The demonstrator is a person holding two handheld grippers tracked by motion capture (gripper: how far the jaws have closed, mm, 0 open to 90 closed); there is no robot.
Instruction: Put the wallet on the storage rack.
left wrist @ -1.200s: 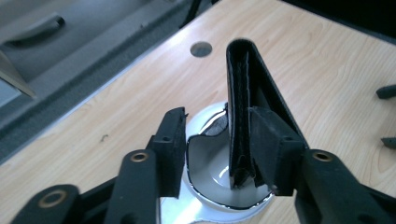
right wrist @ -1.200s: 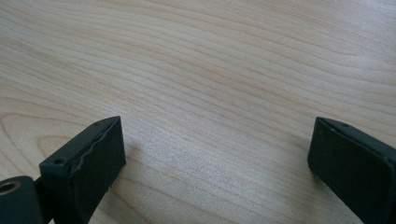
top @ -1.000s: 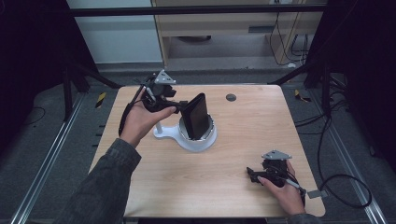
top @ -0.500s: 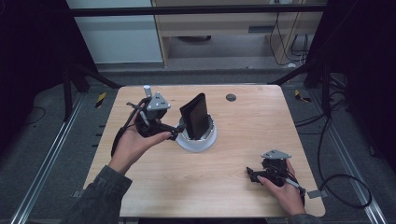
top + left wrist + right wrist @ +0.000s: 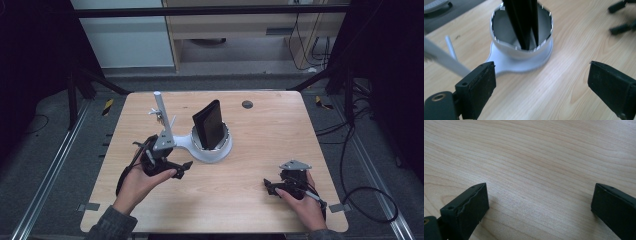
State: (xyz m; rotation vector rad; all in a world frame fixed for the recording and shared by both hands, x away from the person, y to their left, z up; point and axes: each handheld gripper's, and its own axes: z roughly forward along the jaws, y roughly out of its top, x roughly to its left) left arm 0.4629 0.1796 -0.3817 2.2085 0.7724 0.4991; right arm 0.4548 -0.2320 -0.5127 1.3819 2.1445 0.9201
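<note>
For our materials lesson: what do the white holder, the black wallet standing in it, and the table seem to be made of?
White holder: probably smooth moulded plastic, with glints on its rim. Black wallet: matte, perhaps leather or imitation. Table: light wood or veneer, with visible grain.

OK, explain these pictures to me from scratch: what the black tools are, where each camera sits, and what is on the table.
A person sits at a wooden table and holds a hand tool in each hand, each ending in two black tongs. One picture comes from a camera above the table; the other two come from small cameras riding on each tool, looking along its tongs.

On the table stands a white round holder with a black folded case upright inside it.

The left tongs sit near the holder; they have just been opening and hold nothing. The right tongs rest open and empty at the table's near right corner.
</note>
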